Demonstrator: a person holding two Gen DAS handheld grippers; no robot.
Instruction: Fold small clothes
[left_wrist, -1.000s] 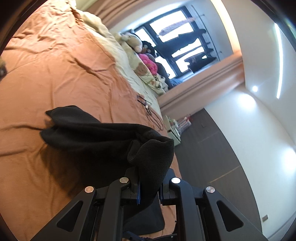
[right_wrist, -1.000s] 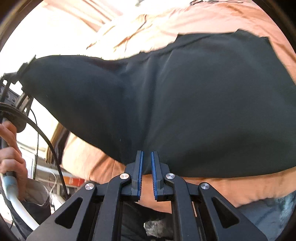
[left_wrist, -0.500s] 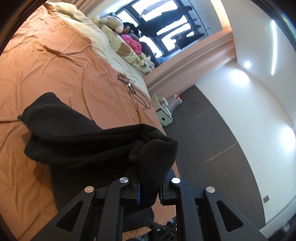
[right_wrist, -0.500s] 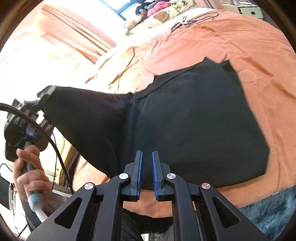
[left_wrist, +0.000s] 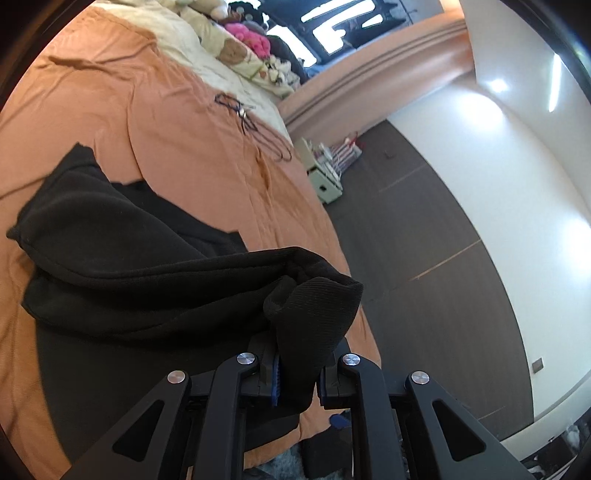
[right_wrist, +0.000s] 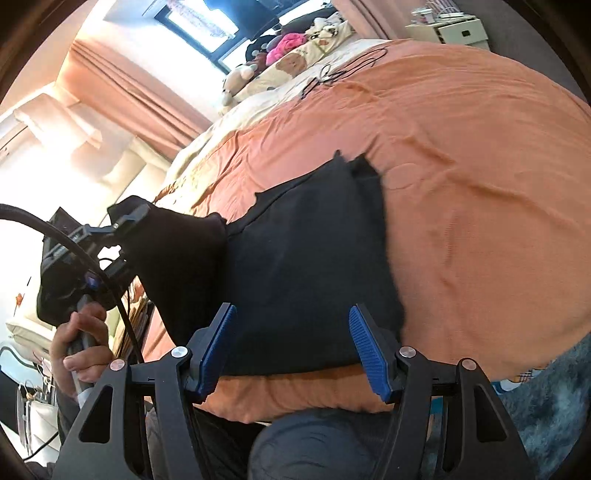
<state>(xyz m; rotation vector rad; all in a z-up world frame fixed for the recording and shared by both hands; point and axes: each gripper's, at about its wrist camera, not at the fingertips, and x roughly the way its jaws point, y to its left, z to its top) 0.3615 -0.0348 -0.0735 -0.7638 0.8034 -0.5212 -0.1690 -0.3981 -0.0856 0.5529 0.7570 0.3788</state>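
A: Where's the garment (right_wrist: 306, 254)?

B: A black garment, spread on the orange bed (right_wrist: 480, 184) near its foot edge. One end is lifted off the bed, pinched in the left tool (left_wrist: 298, 376), whose pads are clamped on a bunched fold of it.

A: And the right tool (right_wrist: 291, 347)?

B: Its jaws are opening, blue pads well apart, nothing pressed between them. It hangs over the garment's near edge; the cloth lies beyond the pads, on the bed.

A: What does the right view give that the left doesn't?

B: The left tool from outside, a hand (right_wrist: 81, 350) around its handle, a black cable arching over it, and the cloth drooping from that tool down to the bed. Also a curtain (right_wrist: 122, 92) beyond the bed.

A: And the left view alone?

B: The dark floor (left_wrist: 424, 240) beside the bed, a white wall beyond it, and the knit texture of the clamped fold.

A: In both?

B: Soft toys (left_wrist: 243, 40) and a black cord (left_wrist: 258, 125) at the bed's far end, well apart from the garment.
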